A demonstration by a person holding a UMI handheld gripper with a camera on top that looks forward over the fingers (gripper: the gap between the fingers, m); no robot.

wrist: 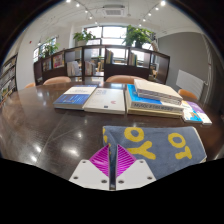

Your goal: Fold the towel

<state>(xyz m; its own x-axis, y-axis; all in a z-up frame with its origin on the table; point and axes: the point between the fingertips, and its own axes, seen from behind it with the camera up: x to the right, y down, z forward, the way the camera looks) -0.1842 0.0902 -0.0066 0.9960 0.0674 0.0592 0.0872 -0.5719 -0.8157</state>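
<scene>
A grey-blue towel (158, 146) with large yellow letters lies on the dark table (50, 125), just ahead of the fingers and to their right. My gripper (113, 150) is shut on the towel's near left edge. A thin strip of the cloth shows between the two magenta pads (100, 160), which press together. The rest of the towel spreads flat to the right, and its near edge is hidden behind the fingers.
Beyond the towel lie a blue book (75, 97), a white book (105, 98) and a stack of books (155, 97). Colourful booklets (196, 114) sit at the right. Chairs (57, 82) and a shelf with plants stand behind the table.
</scene>
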